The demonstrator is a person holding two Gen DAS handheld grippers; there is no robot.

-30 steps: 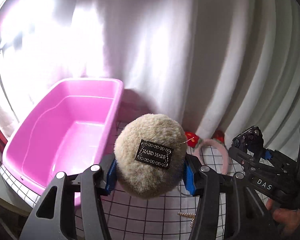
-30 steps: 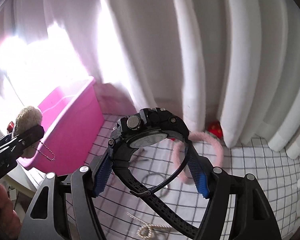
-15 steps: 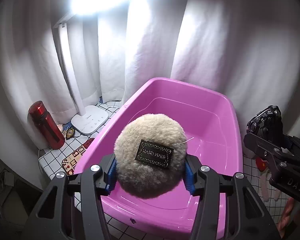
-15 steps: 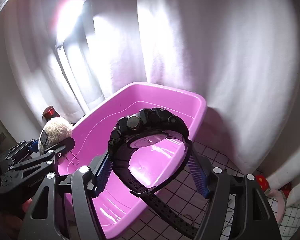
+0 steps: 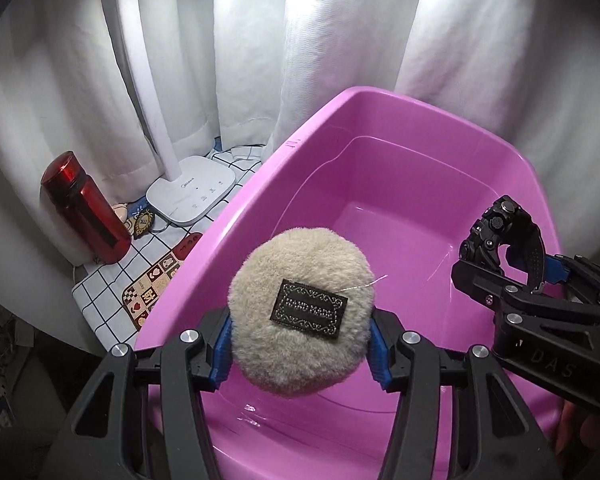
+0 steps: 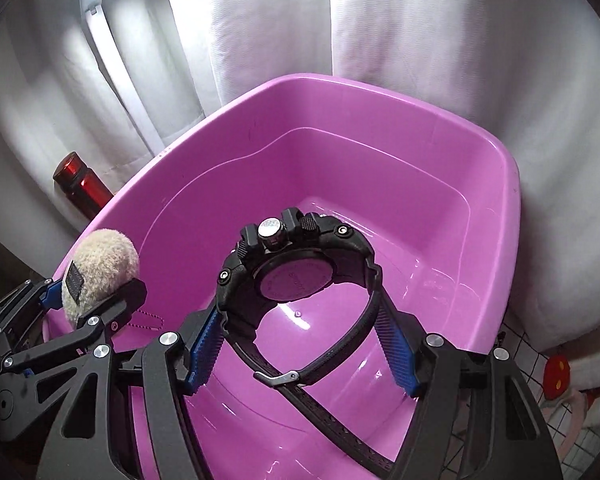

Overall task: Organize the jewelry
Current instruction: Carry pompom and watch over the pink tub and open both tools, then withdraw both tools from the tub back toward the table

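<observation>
My left gripper [image 5: 300, 350] is shut on a beige fluffy pompom [image 5: 300, 316] with a black label and holds it over the near left part of the pink tub [image 5: 400, 184]. My right gripper [image 6: 300, 344] is shut on a black wristwatch [image 6: 296, 268], its strap hanging down, above the tub's [image 6: 380, 160] middle. The pompom also shows in the right wrist view [image 6: 100, 268], with a small ball chain under it. The watch also shows in the left wrist view [image 5: 504, 236] at the right.
A red bottle [image 5: 84, 208] and a white desk lamp base [image 5: 192, 194] stand left of the tub on a checked cloth. White curtains hang behind. A pink headband with red mushroom trim [image 6: 560, 384] lies right of the tub.
Both grippers have swung left from the checked cloth to over the pink tub, and lower into it, still holding the pompom and the watch.
</observation>
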